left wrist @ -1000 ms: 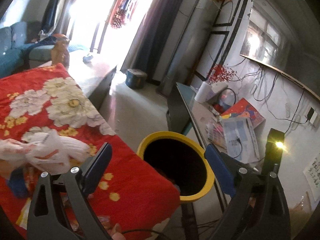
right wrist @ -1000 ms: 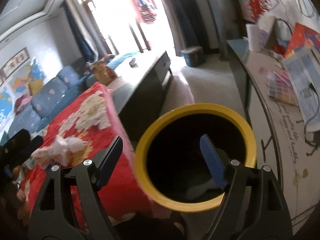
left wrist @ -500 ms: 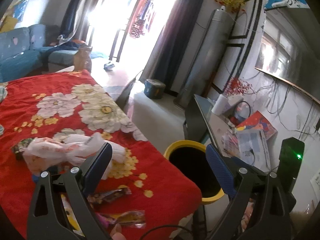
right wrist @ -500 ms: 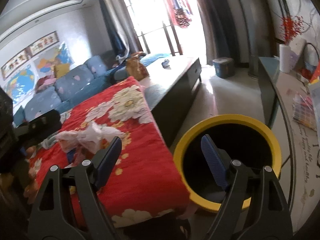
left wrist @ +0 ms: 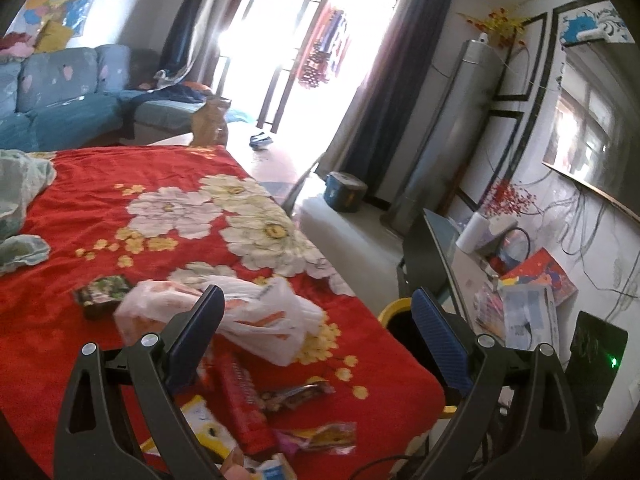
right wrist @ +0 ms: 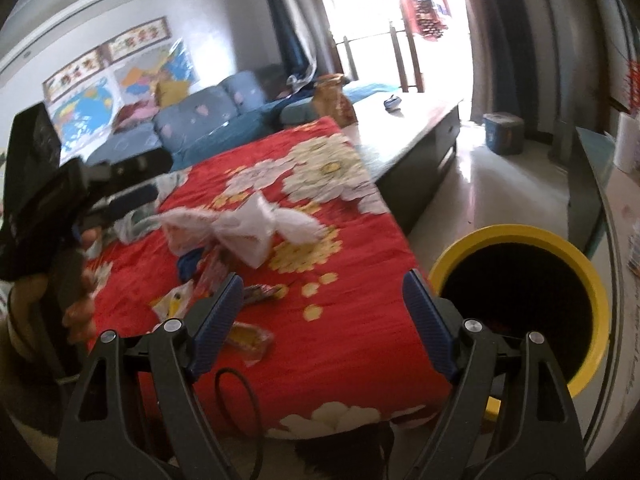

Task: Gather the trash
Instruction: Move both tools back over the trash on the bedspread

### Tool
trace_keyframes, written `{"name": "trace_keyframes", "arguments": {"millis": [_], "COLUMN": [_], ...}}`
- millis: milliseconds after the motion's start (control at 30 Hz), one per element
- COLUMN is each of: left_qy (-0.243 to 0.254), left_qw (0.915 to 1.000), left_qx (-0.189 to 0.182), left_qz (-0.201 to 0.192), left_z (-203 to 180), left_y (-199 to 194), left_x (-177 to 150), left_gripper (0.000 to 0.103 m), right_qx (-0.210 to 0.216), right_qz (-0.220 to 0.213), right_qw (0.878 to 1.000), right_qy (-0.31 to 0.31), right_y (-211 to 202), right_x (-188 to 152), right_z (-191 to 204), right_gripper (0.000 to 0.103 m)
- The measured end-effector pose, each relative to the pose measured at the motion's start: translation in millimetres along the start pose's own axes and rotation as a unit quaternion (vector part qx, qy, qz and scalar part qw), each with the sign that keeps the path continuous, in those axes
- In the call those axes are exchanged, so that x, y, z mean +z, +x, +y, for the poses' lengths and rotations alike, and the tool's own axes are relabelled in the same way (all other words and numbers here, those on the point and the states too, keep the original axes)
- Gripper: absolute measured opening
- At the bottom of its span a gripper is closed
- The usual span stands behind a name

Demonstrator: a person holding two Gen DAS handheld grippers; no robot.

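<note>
Crumpled white plastic bag (left wrist: 244, 316) on red cloth, snack wrappers (left wrist: 296, 394) scattered nearby, yellow-rimmed bin (right wrist: 520, 304) beside.

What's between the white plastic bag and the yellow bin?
Only bare red flowered cloth lies between the white plastic bag and the yellow bin, seen in the right wrist view.

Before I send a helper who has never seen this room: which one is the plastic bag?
Find the red flowered blanket. Near its bin-side end lies the plastic bag, amid small wrappers. It alone is big, white, crumpled and see-through.
</note>
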State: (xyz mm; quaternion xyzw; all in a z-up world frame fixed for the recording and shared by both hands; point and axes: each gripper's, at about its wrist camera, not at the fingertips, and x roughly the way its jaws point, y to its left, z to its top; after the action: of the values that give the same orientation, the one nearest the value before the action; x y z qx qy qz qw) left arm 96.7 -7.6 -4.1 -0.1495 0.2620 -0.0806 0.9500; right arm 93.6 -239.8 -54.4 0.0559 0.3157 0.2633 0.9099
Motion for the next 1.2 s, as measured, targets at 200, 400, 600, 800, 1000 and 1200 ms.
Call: {"name": "trace_keyframes", "arguments": {"millis": [200, 400, 600, 800, 1000, 1200], "left_qy": [-0.017, -0.028, -0.048, -0.069, -0.098, -0.113], "left_qw": [0.9997, 0.9990, 0.9975, 0.9959, 0.9930, 0.9908], "left_qx": [0.018, 0.035, 0.051, 0.058, 0.061, 0.064], "left_qz": [-0.007, -0.007, -0.006, 0.002, 0.023, 0.037], "left_z": [22, 42, 66, 87, 108, 120], "left_y": [-5, -8, -9, -6, 5, 15], "left_x": [2, 3, 3, 3, -3, -7], "left_gripper": [0.092, 0.092, 0.092, 0.092, 0.092, 0.092], "right_qx": [0.019, 0.029, 0.039, 0.046, 0.048, 0.041], "right_qz": [0.023, 0.044, 0.064, 0.092, 0.117, 0.147], "right_qw": [0.999, 0.997, 0.994, 0.990, 0.985, 0.980], "right_qy": [-0.033, -0.056, -0.074, -0.094, -0.116, -0.128], "right_y": [11, 22, 34, 50, 61, 78], "right_x": [-2, -6, -9, -14, -21, -28], "right_z": [22, 37, 49, 58, 64, 64], "right_gripper": [0.073, 0.073, 0.073, 0.073, 0.073, 0.073]}}
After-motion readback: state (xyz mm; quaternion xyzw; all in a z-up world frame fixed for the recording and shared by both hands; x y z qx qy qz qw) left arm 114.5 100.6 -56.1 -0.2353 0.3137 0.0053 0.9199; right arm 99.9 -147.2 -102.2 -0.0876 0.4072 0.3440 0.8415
